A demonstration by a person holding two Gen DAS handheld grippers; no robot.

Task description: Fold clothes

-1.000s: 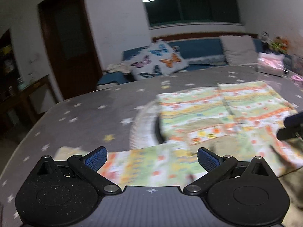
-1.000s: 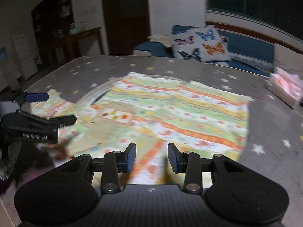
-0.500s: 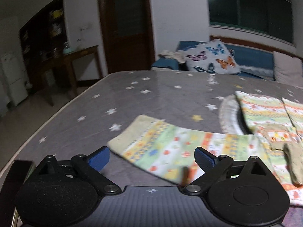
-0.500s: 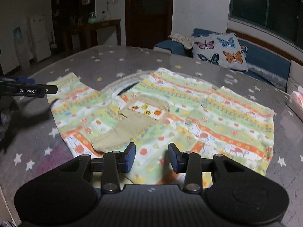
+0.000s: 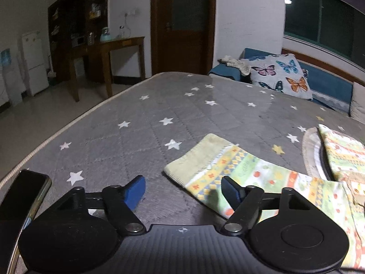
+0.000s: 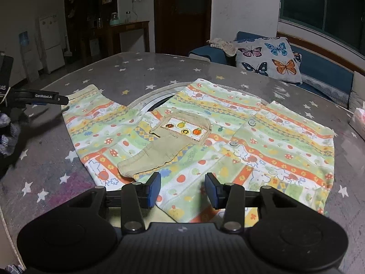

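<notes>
A child's patterned top (image 6: 228, 141) with green, orange and yellow stripes lies spread flat on the grey star-print surface (image 6: 141, 73), a beige pocket (image 6: 182, 130) on its front. One sleeve (image 5: 228, 171) reaches left, its cuff (image 5: 198, 157) just ahead of my left gripper (image 5: 183, 188). That gripper is open and empty, low over the surface. My right gripper (image 6: 182, 189) is open and empty above the top's near hem. The left gripper also shows in the right wrist view (image 6: 45, 98), at the sleeve's end.
A phone (image 5: 20, 196) lies at the near left edge of the surface. A round lace mat (image 5: 312, 150) lies under the top. A butterfly cushion (image 6: 267, 59) sits on a blue sofa behind. A pink packet (image 6: 358, 118) lies at far right. A wooden table (image 5: 109, 52) stands at left.
The left gripper has swung left and back from the garment's body to the sleeve cuff. The right gripper has drawn back from the top. Both stay open.
</notes>
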